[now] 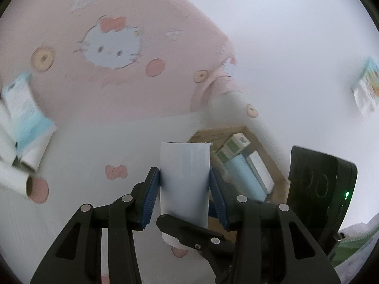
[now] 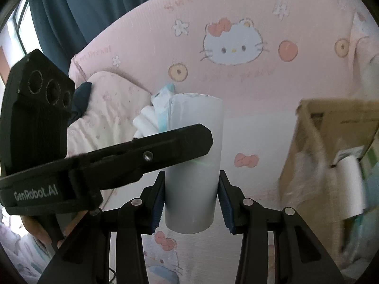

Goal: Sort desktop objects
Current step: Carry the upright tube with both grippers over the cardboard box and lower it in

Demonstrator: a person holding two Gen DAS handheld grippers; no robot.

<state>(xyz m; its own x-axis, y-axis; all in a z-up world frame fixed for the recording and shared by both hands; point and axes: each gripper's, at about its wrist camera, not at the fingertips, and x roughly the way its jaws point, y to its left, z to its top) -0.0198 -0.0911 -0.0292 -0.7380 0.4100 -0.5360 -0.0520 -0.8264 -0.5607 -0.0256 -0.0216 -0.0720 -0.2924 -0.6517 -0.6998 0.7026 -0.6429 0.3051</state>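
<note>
Both tongs are gripping the same white roll [image 1: 184,184] — the left tongs [image 1: 184,196] are clamping its sides with blue pads, and the right tongs [image 2: 191,196] are clamping it likewise, their jaws pressed against it. The roll is hanging above a pink cartoon-cat sheet [image 2: 236,75], clear of it. A cardboard box [image 1: 239,156] holding packets is sitting just beyond — more rolls [image 1: 14,165] are lying off at the left.

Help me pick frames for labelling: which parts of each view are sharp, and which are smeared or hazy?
Left wrist view: left gripper and held white paper roll sharp; pink cartoon-print sheet hazy and washed out. Right wrist view: right gripper crisp; brown cardboard box smeared by motion blur.
</note>
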